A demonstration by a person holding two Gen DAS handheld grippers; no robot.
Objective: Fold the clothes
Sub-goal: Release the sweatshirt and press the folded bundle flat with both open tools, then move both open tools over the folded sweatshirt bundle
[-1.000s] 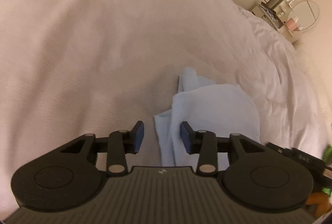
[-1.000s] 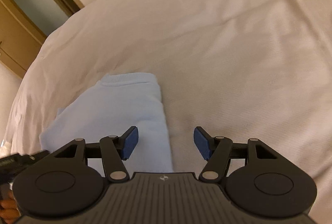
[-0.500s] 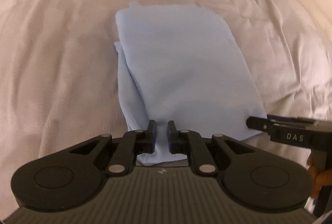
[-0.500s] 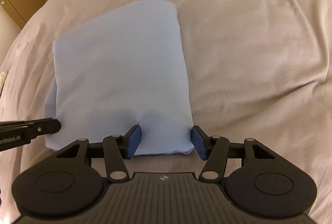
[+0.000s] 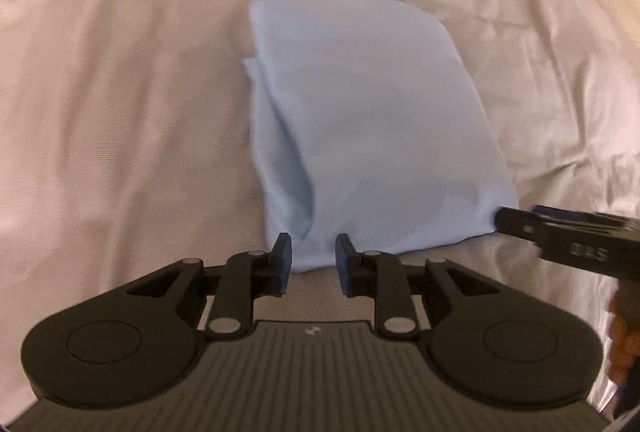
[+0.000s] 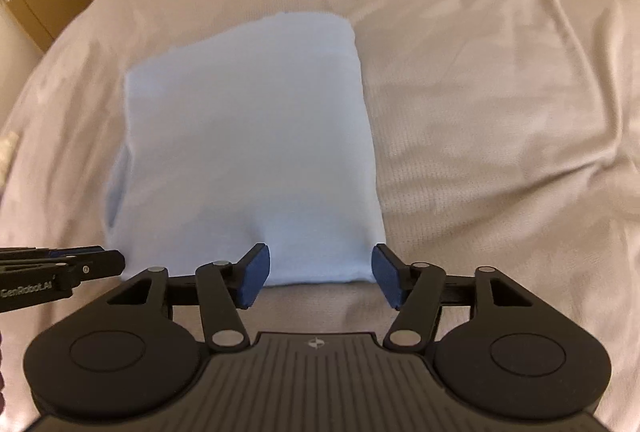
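Cloth [image 5: 372, 120], pale blue and folded to a rough rectangle, is laid flat on the bed [image 5: 120, 80], its long sides running away from both cameras and its near edge set just ahead of the two tools. The left tongs [image 5: 310, 258] are held at the near left corner with the pads apart; the hem is seen in the gap between them, but nothing is pinched. The right tongs [image 6: 320, 274] are held wider apart at the near right corner, the cloth's edge lying between the pads, likewise unclamped. Each tool is placed at its own corner, probably so that the near edge could be taken at both ends together and kept straight. On the left side a looser underlayer is seen sticking out past the top layer, with a soft ridge running toward the left tongs, so the fold is judged not quite square there. The cloth is kept near the middle of the bed, presumably so that wide, flat bedding is had on all sides for a further fold. The task is judged well along: either one more fold away from the cameras is being prepared, or the piece is being let go as finished; which cannot be told
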